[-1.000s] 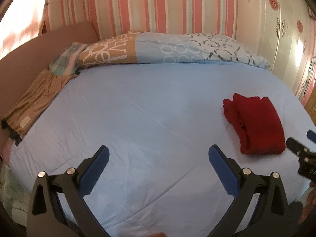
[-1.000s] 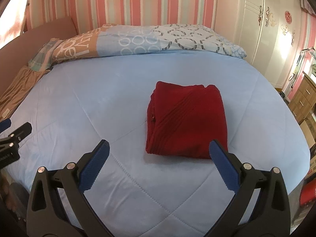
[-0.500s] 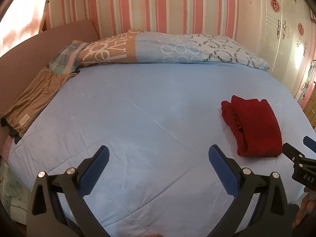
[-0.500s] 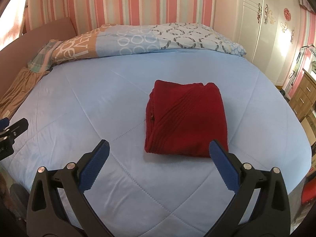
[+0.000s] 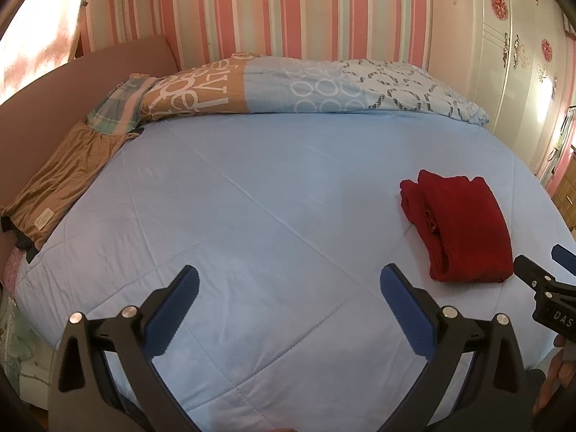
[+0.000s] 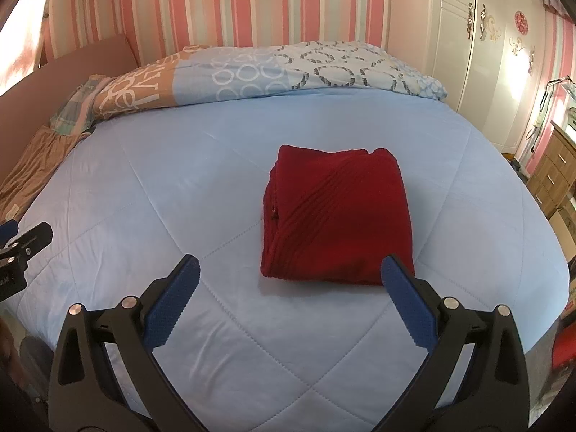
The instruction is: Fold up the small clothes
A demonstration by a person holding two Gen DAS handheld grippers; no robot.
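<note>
A red garment (image 6: 336,216) lies folded into a neat rectangle on the light blue bed cover (image 6: 180,180). It also shows in the left wrist view (image 5: 459,226), to the right. My right gripper (image 6: 288,279) is open and empty, just in front of the garment's near edge and not touching it. My left gripper (image 5: 286,284) is open and empty over bare cover, left of the garment. The right gripper's tip shows at the right edge of the left wrist view (image 5: 540,280). The left gripper's tip shows at the left edge of the right wrist view (image 6: 25,248).
A patterned duvet (image 5: 306,86) lies rolled along the head of the bed. A brown garment (image 5: 61,180) and a checked cloth (image 5: 115,108) lie at the bed's left edge by the headboard (image 5: 54,100). A white wardrobe (image 6: 486,54) and wooden drawers (image 6: 554,172) stand right.
Both grippers have drawn back and up a little from the bed. The red garment has not moved. Both grippers stay open.
</note>
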